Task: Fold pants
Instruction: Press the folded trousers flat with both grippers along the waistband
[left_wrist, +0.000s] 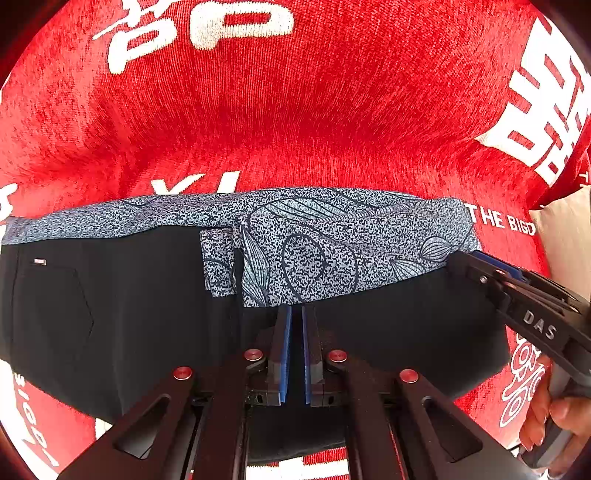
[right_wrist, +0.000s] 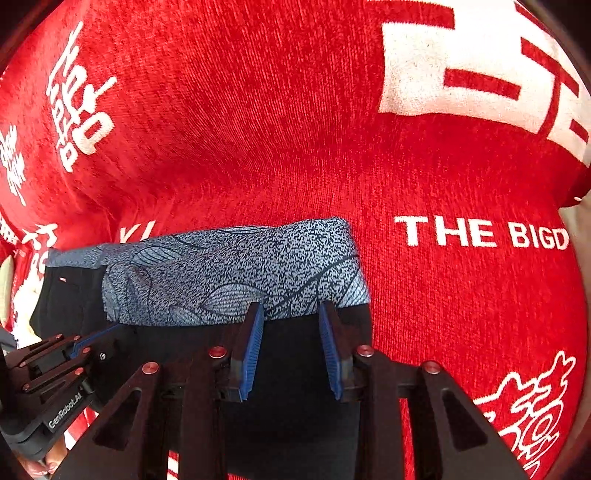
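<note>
Underneath, red lettered cloth (left_wrist: 295, 122) everywhere.

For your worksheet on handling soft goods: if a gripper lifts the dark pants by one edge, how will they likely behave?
The pants would probably drape and sag, since they lie limp and flat, with the patterned lining turned over. They likely won't slide freely: the red cloth beneath looks fuzzy. The fold may fall open if only the left gripper lifts.
</note>
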